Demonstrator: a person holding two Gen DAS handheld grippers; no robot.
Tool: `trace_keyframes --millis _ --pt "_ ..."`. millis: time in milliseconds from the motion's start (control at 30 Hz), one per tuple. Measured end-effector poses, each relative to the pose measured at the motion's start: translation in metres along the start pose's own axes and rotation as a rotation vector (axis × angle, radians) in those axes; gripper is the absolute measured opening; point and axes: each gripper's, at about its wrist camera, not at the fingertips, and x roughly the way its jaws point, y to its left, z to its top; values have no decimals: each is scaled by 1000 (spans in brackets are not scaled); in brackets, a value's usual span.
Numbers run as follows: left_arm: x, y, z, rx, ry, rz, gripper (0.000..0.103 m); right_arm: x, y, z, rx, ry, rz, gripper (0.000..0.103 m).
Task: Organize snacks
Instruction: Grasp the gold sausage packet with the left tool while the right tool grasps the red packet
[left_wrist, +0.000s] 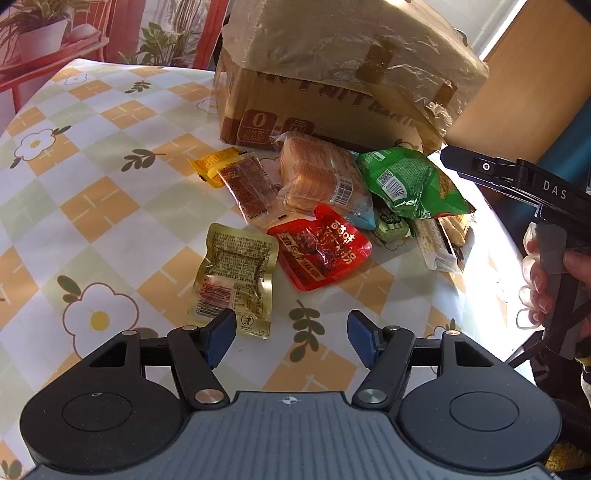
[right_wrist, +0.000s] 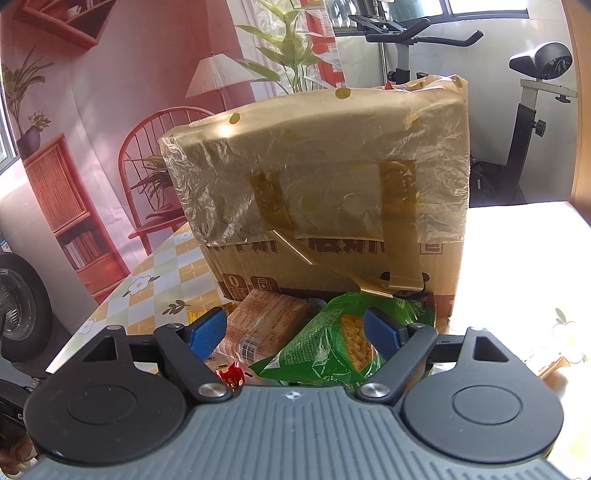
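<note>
Left tongs spread, gold pouch just ahead. Right tongs spread, green bag between tips, box beyond.

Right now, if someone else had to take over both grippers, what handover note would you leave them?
Left gripper: open, empty, hovering over the table just short of the gold pouch.
Right gripper: open, empty, fingers either side of the green snack bag, not closed on it.
Snacks lie in a loose pile in front of the cardboard box: gold pouch, red pouch, bread pack, green bag, yellow packet and a few smaller packs.
Done: nothing visibly sorted.
Left: every snack still needs organizing; the green bag looks like the likely first pick.
</note>
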Motion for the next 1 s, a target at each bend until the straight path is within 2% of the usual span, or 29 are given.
trace_keyframes --millis 100,200,433,567,600,667,733,833,1000 --pt "-1 -10 2 121 -33 96 69 1 0 -2 8 9 1 84" --pt "10 -11 7 176 -30 177 69 6 1 -9 20 38 6 84" --pt "32 -2 19 116 -48 264 69 12 12 -22 -24 87 19 84" --pt "47 -2 24 91 -41 330 69 15 15 -26 -34 106 31 80" --pt "50 -3 23 93 -37 336 68 16 16 -28 -39 112 39 77" --pt "51 -7 21 108 -39 328 57 18 18 -30 -54 123 51 69" --pt "44 -10 16 139 -52 334 53 20 22 -33 -74 140 63 57" --pt "35 -9 12 127 -72 327 48 25 26 -38 -97 165 86 48" --pt "23 -1 9 80 -114 320 48 35 32 -43 -113 207 118 45"
